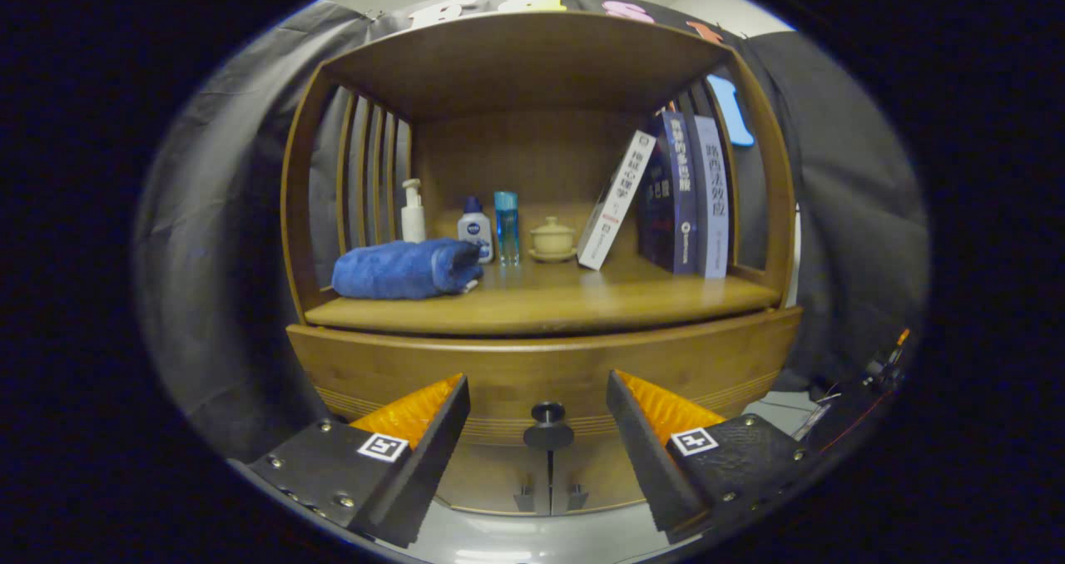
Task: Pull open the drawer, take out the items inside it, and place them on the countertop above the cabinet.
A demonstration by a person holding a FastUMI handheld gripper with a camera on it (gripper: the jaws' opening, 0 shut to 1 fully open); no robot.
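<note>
We see the gripper (537, 398) with its fingers spread wide and holding nothing, the drawer (541, 373) shut just ahead with its knob (547, 414) between them, and beyond, a blue towel (406, 269) on the countertop (549, 302).

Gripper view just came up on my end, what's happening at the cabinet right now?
The gripper is open and lined up on the drawer knob, which sits between its fingers without being touched. The drawer looks closed, so nothing has come out yet. On the countertop above it lie a rolled blue towel, a pump bottle, two small bottles, a lidded cup and some books.
</note>
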